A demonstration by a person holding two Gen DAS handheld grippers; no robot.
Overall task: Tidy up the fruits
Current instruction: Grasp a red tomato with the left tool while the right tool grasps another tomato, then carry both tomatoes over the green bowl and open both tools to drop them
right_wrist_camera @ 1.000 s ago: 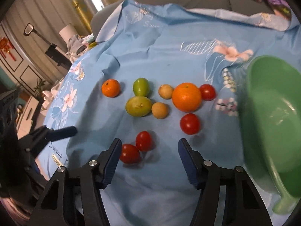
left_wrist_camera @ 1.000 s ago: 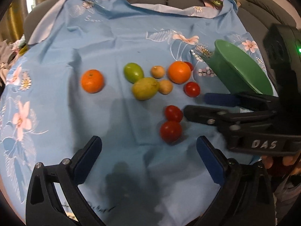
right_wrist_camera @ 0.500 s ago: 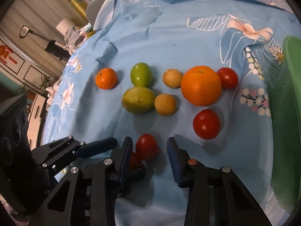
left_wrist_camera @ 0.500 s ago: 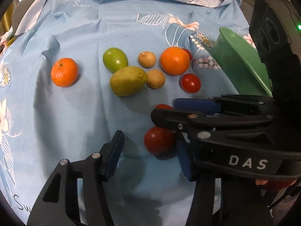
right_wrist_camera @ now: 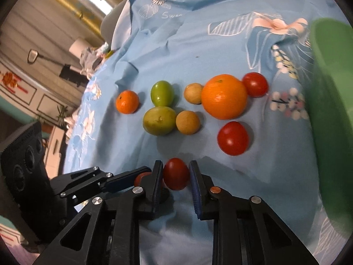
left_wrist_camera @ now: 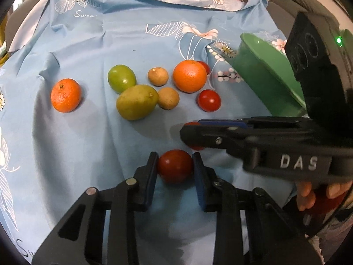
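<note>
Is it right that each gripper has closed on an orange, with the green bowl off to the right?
Not oranges. The left gripper and right gripper each clamp a red tomato, as both wrist views show. The green bowl is indeed off to the right.

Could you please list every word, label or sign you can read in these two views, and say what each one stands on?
"DAS": white letters on the side of the right gripper, seen from the left wrist view.
"Swee": white script, cut off by a fold, on the blue floral cloth, at its far end.
"Sw": the start of another white script print on the cloth, cut off by the picture's edge.
</note>
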